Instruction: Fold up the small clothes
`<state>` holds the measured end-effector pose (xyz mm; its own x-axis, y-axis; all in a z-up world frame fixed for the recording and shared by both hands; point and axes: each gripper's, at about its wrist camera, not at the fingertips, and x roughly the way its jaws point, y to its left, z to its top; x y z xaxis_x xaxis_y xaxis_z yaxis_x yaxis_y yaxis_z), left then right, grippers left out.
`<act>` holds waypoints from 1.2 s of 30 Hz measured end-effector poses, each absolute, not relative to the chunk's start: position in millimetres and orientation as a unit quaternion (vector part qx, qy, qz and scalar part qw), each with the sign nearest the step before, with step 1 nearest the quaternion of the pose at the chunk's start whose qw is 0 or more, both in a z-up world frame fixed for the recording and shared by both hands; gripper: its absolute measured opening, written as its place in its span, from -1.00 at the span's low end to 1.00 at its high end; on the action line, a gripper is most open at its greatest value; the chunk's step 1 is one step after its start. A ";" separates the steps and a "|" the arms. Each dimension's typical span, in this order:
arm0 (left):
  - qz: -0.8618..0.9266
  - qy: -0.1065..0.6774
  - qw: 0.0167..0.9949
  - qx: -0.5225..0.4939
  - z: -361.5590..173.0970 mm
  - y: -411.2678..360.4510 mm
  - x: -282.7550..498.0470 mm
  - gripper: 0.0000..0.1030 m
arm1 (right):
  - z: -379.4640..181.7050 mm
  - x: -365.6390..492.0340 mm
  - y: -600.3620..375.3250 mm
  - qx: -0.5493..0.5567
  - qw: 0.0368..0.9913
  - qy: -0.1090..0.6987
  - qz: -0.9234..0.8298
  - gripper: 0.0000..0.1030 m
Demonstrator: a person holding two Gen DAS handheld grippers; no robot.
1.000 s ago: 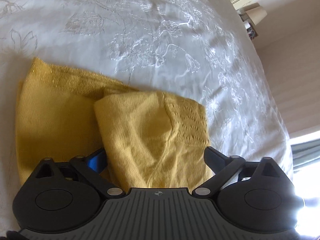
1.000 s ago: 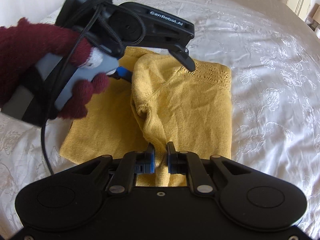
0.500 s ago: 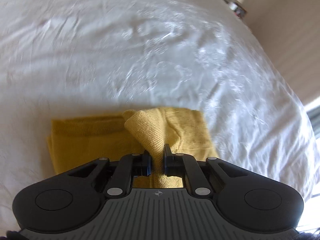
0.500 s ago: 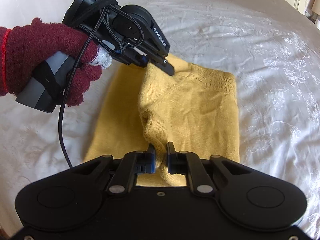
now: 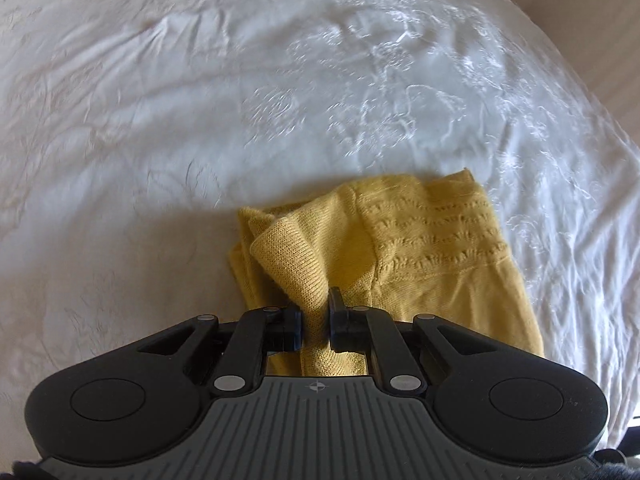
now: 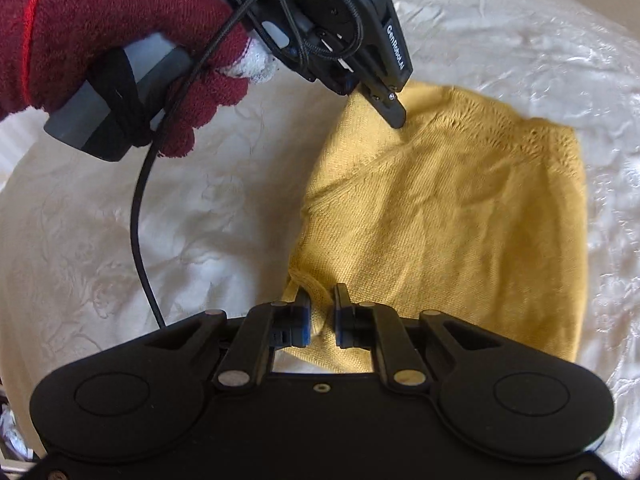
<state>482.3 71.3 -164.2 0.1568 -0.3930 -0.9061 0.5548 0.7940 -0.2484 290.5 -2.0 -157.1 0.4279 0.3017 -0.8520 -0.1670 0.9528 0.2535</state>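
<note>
A small yellow knitted garment (image 6: 460, 216) lies folded on the white bedspread; it also shows in the left wrist view (image 5: 420, 248). My left gripper (image 5: 315, 316) is shut on a fold at its far left corner, and it shows from outside in the right wrist view (image 6: 394, 114), held by a red-gloved hand (image 6: 100, 28). My right gripper (image 6: 322, 320) is shut on the fold at the garment's near left corner. Both pinched edges are lifted slightly off the bed.
The white embroidered bedspread (image 5: 240, 80) surrounds the garment on all sides. A black cable (image 6: 138, 216) hangs from the left gripper over the bed at left. The bed's edge and a wall (image 5: 592, 40) are at the right.
My left gripper was open beside the garment, then shut on its fold. Both grippers have carried the left layer over to the right, so the lower layer at left is covered now.
</note>
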 end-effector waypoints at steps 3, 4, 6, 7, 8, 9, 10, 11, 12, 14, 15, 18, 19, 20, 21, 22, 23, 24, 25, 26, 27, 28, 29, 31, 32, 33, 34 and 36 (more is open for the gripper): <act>-0.311 0.569 0.759 0.057 -171.5 76.3 485.1 -0.59 | -162.5 287.2 -4.5 0.091 0.827 0.530 0.167 -0.37; -0.310 0.567 0.762 0.054 -172.7 77.7 486.3 -0.53 | -162.2 284.9 -6.2 0.099 0.822 0.531 0.182 -0.25; -0.312 0.557 0.768 0.054 -173.5 79.9 489.0 -0.42 | -157.3 277.6 -11.0 0.109 0.816 0.527 0.209 0.09; -0.311 0.551 0.772 0.057 -172.9 81.0 490.1 -0.40 | -154.1 273.6 -14.0 0.112 0.816 0.524 0.219 0.11; -0.308 0.543 0.779 0.060 -170.6 83.3 490.9 -0.36 | -149.9 268.8 -18.5 0.114 0.816 0.520 0.224 0.10; -0.299 0.532 0.789 0.065 -167.6 84.6 490.9 -0.13 | -145.4 265.1 -23.9 0.116 0.819 0.515 0.225 0.11; -0.280 0.519 0.804 0.077 -163.8 86.4 489.8 0.11 | -141.1 262.6 -29.7 0.118 0.823 0.510 0.222 0.13; -0.261 0.505 0.818 0.087 -159.9 89.3 488.6 0.53 | -136.9 260.9 -36.5 0.121 0.828 0.504 0.217 0.19; -0.250 0.495 0.827 0.086 -155.8 93.5 487.7 0.62 | -132.3 259.4 -45.0 0.127 0.835 0.494 0.207 0.32; -0.243 0.485 0.837 0.067 -147.2 102.7 483.5 0.63 | -124.7 264.1 -60.6 0.139 0.850 0.474 0.183 0.55; -0.243 0.481 0.840 0.058 -142.9 106.4 479.3 0.69 | -122.1 266.4 -69.2 0.143 0.858 0.463 0.169 0.59; -0.251 0.471 0.844 0.048 -134.1 111.2 461.5 0.82 | -119.5 284.9 -94.8 0.158 0.873 0.443 0.133 0.99; -0.254 0.472 0.843 0.046 -133.4 111.9 454.9 0.85 | -120.7 291.4 -102.4 0.165 0.874 0.439 0.130 0.99; -0.256 0.475 0.841 0.042 -133.4 113.2 447.8 0.85 | -122.0 299.5 -108.2 0.168 0.873 0.440 0.129 0.99; -0.257 0.479 0.838 0.038 -134.9 113.9 441.4 0.85 | -123.0 307.9 -108.2 0.166 0.873 0.441 0.129 0.99; -0.257 0.485 0.836 0.033 -136.9 114.7 435.3 0.85 | -124.2 313.5 -111.6 0.164 0.874 0.439 0.130 0.99; -0.256 0.490 0.832 0.028 -139.8 115.5 429.5 0.86 | -125.0 318.8 -114.5 0.163 0.875 0.436 0.132 0.99; -0.255 0.497 0.829 0.024 -142.5 117.1 424.1 0.86 | -128.6 324.4 -119.2 0.167 0.873 0.436 0.139 0.99; -0.253 0.503 0.826 0.021 -145.4 118.9 418.8 0.86 | -131.4 331.1 -121.8 0.172 0.870 0.437 0.147 0.99; -0.252 0.509 0.823 0.019 -148.2 120.5 413.3 0.86 | -135.9 338.4 -126.7 0.175 0.867 0.441 0.153 0.99; -0.250 0.514 0.820 0.018 -150.8 122.2 408.6 0.86 | -140.8 344.9 -131.9 0.177 0.864 0.446 0.152 0.99; -0.249 0.518 0.818 0.016 -152.9 123.7 404.6 0.86 | -146.0 346.0 -137.9 0.178 0.862 0.453 0.144 0.99; -0.247 0.523 0.816 0.014 -154.8 125.2 401.2 0.86 | -154.7 353.6 -146.6 0.181 0.858 0.464 0.127 0.99; -0.245 0.531 0.811 0.007 -158.1 128.2 394.2 0.86 | -173.2 367.7 -164.6 0.189 0.845 0.494 0.082 0.99; -0.244 0.534 0.809 0.006 -158.9 129.2 392.3 0.86 | -181.8 372.5 -174.2 0.192 0.838 0.507 0.059 0.99; -0.243 0.536 0.809 0.004 -159.9 130.1 388.7 0.86 | -187.8 375.6 -182.3 0.191 0.835 0.514 0.040 0.99; -0.242 0.537 0.808 0.001 -159.7 131.0 386.8 0.86 | -191.0 376.0 -189.1 0.191 0.835 0.515 0.029 0.99; -0.242 0.538 0.807 -0.009 -158.7 132.9 382.1 0.86 | -192.8 373.0 -199.4 0.203 0.835 0.511 0.022 0.99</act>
<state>382.1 132.9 -158.7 0.3024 -0.4005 -0.8649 0.3822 0.8823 -0.2749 373.0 -199.4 -192.8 0.4761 0.2448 -0.8446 0.1699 0.9168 0.3615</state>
